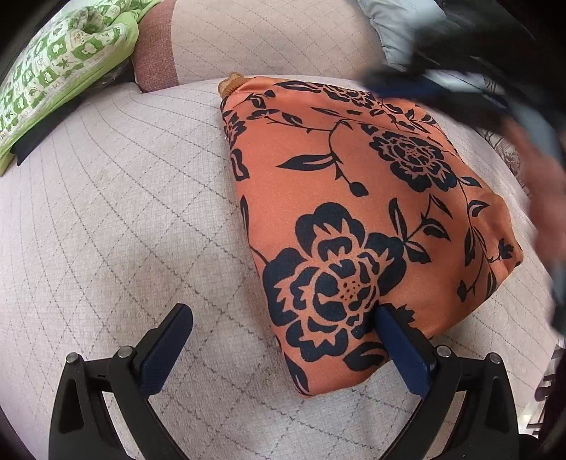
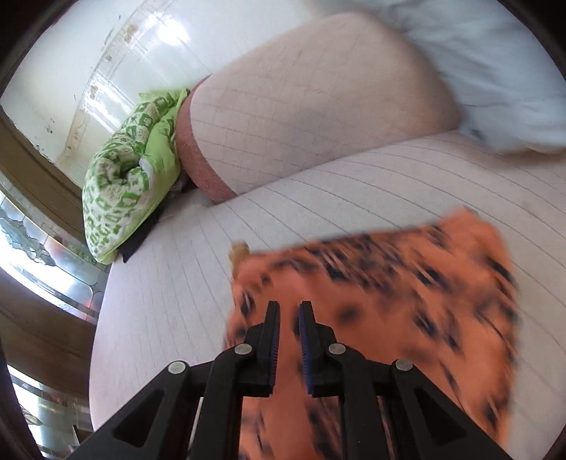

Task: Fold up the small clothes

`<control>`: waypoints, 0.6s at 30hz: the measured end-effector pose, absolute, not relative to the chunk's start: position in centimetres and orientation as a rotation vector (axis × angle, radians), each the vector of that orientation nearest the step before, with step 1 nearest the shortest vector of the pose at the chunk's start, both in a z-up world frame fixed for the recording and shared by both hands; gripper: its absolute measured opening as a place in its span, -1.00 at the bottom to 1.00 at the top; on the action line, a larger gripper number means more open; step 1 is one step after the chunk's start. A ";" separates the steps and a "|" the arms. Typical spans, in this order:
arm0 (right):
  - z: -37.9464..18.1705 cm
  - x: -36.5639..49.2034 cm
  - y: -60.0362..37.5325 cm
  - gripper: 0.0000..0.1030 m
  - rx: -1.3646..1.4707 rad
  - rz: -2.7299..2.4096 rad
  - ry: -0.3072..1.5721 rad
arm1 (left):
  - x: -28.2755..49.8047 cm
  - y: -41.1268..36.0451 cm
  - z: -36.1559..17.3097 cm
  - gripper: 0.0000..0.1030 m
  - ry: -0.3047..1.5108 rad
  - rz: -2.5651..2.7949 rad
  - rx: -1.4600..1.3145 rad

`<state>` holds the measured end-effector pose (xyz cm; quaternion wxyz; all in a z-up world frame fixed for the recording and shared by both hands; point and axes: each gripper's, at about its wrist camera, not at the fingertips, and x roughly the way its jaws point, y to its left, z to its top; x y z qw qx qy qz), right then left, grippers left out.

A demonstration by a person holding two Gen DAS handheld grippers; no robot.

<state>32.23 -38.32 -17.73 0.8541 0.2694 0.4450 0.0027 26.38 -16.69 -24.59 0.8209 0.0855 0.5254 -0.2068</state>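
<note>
Quilted sofa cushion (image 1: 106,212) bears the folded orange floral garment (image 1: 353,198); left gripper (image 1: 283,318) spread at its near edge, right gripper (image 2: 289,315) nearly closed, empty (blurred). Next, probably smoothing or setting aside.

**No readable text**

No words, labels, brands or numbers can be read in either view. The green quilt (image 1: 60,67) bears small printed squares with marks too small and blurred to tell as letters.

Bare quilted pale sofa seat (image 1: 106,219) lies open left of the folded orange cloth with black flowers (image 1: 353,198). A green patterned cushion (image 1: 60,70) and the quilted backrest (image 1: 269,39) bound the far side, with a pale grey bundle (image 1: 392,32) at far right.
</note>
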 end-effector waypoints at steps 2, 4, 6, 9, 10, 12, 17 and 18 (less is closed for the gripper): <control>-17.8 28.5 -39.0 -0.74 0.567 0.000 0.948 | 26.1 -16.9 -24.7 0.99 1.118 -0.435 0.181; -18.5 25.1 -39.6 -0.74 0.584 -0.065 0.965 | 25.7 -17.1 -24.7 0.99 1.111 -0.426 0.183; -20.2 22.0 -40.5 -0.74 0.617 -0.113 0.999 | 25.4 -17.4 -24.8 0.99 1.104 -0.420 0.192; -22.8 18.5 -41.8 -0.73 0.691 -0.125 1.029 | 24.8 -17.9 -25.0 0.99 1.109 -0.417 0.225; -22.9 17.7 -42.1 -0.73 0.714 -0.125 1.011 | 24.6 -18.0 -25.1 0.99 1.111 -0.418 0.228; -23.0 17.2 -42.5 -0.73 0.737 -0.126 1.021 | 24.1 -17.9 -25.0 0.99 1.117 -0.412 0.222; -23.8 16.1 -42.0 -0.73 0.751 -0.119 1.016 | 23.3 -17.9 -25.1 0.99 1.136 -0.390 0.212; -23.9 15.8 -41.9 -0.73 0.750 -0.115 1.015 | 23.1 -17.9 -25.2 0.99 1.140 -0.381 0.206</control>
